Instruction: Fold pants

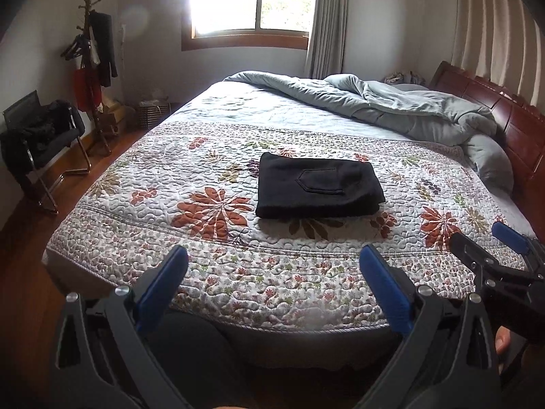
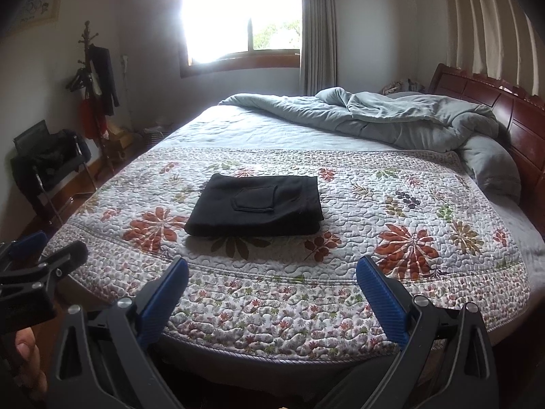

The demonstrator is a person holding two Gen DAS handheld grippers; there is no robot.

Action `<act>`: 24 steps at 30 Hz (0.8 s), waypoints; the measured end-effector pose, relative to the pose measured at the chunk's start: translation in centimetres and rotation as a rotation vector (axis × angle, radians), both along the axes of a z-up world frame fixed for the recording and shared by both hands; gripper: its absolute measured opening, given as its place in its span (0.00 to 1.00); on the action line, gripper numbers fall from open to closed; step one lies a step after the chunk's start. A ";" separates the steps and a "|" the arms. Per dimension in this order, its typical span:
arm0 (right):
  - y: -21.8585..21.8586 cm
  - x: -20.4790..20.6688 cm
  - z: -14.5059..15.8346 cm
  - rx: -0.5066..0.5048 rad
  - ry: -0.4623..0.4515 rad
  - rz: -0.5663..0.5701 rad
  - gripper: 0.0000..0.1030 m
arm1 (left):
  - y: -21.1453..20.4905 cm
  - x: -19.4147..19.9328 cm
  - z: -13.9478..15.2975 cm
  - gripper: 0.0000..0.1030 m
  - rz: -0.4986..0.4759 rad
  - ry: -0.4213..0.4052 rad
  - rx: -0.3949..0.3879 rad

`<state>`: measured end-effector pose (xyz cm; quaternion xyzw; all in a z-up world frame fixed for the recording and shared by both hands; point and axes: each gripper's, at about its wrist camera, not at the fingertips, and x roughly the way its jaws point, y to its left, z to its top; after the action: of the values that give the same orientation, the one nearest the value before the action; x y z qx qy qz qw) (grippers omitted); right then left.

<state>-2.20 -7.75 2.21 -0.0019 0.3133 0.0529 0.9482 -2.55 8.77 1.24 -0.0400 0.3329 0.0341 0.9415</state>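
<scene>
The black pants (image 1: 320, 189) lie folded into a flat rectangle, back pocket facing up, on the floral quilt (image 1: 153, 177) in the middle of the bed. In the right wrist view the pants (image 2: 259, 204) sit left of centre on the quilt (image 2: 408, 204). My left gripper (image 1: 274, 260) hovers open over the near edge of the bed, well short of the pants and holding nothing. My right gripper (image 2: 272, 269) is open too, at the same edge and just as far from them. Each gripper shows in the other's view: the right gripper (image 1: 477, 235) and the left gripper (image 2: 58, 243).
A crumpled grey duvet (image 1: 408, 109) is piled at the far right against the dark wooden headboard (image 1: 511, 119). A black chair with clothes (image 1: 41, 136) and a coat rack (image 1: 95, 68) stand on the wooden floor to the left. A bright window (image 1: 252, 0) is behind.
</scene>
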 end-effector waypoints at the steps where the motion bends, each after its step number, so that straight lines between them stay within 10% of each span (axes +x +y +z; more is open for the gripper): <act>1: 0.1 0.0 0.0 0.000 0.000 0.001 0.96 | 0.0 0.0 0.0 0.97 0.001 -0.002 0.006; 24: -0.1 -0.8 0.7 0.006 -0.019 -0.007 0.96 | -0.6 -0.8 0.7 0.97 -0.017 -0.008 0.017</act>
<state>-2.97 -7.86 2.94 0.0018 0.3039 0.0503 0.9514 -3.31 8.20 1.90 -0.0295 0.3291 0.0289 0.9434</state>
